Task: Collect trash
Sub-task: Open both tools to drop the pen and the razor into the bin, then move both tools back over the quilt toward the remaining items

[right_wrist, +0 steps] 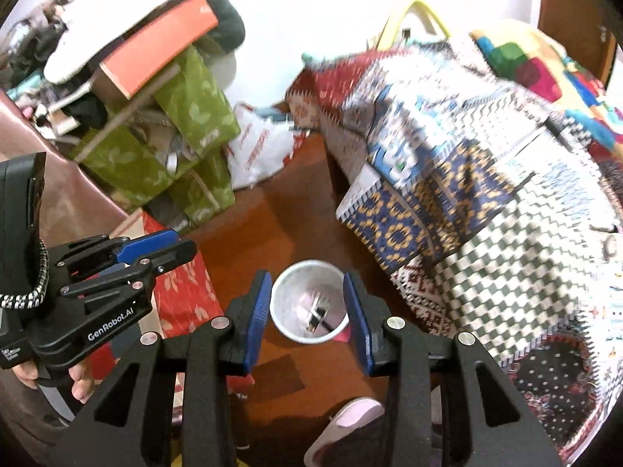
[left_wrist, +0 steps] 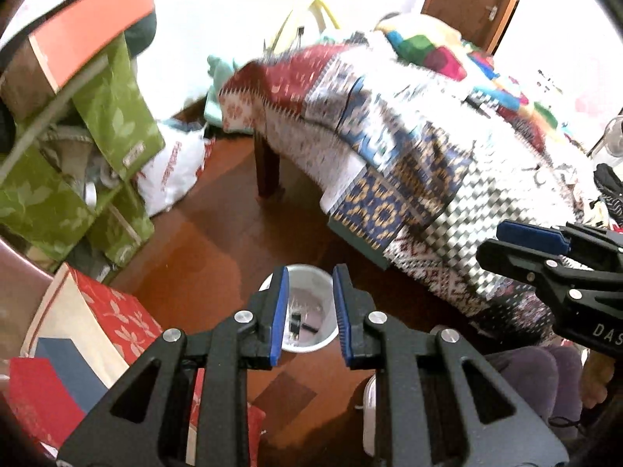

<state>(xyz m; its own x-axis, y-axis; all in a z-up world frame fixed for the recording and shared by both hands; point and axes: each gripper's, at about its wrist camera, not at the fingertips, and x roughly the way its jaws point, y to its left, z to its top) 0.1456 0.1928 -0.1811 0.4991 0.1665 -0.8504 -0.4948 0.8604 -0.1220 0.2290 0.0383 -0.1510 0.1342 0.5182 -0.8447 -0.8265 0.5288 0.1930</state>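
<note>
Black two-finger left gripper (left_wrist: 310,317) with blue pads fills the bottom of the left wrist view, its jaws parted a little with nothing between them; seen through the gap, a white round plastic waste bin (left_wrist: 301,311) stands on the reddish-brown wooden floor (left_wrist: 218,249), with small dark scraps of trash (left_wrist: 298,325) lying in its bottom; the black right gripper (right_wrist: 307,319) with blue pads frames the same bin in the right wrist view, its jaws parted somewhat wider and likewise empty; both grippers point steeply down over the bin without touching it; a person's fingers (right_wrist: 80,383) wrap the left gripper's handle at the left edge of the right wrist view; beyond the bin stands a bed draped in a patchwork quilt (left_wrist: 409,148) of red, blue, gold and checked panels, whose hanging edge comes down near the bin; to the left of the bin, at the floor's edge, sit a red floral gift bag (left_wrist: 113,311), stacked green leaf-print fabric boxes (left_wrist: 117,116), an orange-lidded cardboard box (left_wrist: 85,27) on top, and a white plastic shopping bag (left_wrist: 171,171) by the wall.
</note>
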